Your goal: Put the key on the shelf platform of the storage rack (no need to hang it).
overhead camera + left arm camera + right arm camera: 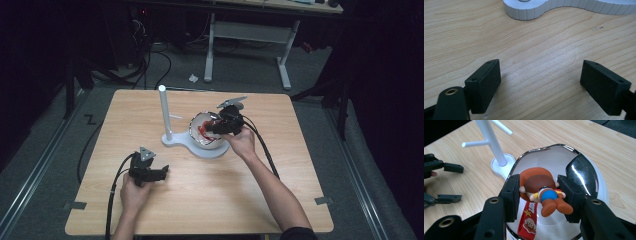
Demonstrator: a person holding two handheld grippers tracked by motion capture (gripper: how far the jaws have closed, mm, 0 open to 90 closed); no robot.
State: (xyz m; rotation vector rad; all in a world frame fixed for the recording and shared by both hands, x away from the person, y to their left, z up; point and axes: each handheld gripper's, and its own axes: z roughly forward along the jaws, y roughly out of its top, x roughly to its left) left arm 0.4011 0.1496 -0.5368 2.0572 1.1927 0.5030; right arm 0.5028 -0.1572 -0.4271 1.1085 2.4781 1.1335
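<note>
Right gripper (539,192) jaws half-closed around the toy figure (541,190) in the bowl (596,185), prob gripping, hard to tell. It's round, so it could squirt out. Left gripper (540,82) jaws wide open, nothing in them, over bare worktop (536,40) w/ white stand (499,157) near.

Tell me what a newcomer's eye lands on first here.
First, the small toy figure with its red strap, lying in the glossy white bowl mid-table, with the right gripper closed around it. Next, the white peg stand just left of the bowl. The left gripper rests open on bare wood nearer the person.
</note>
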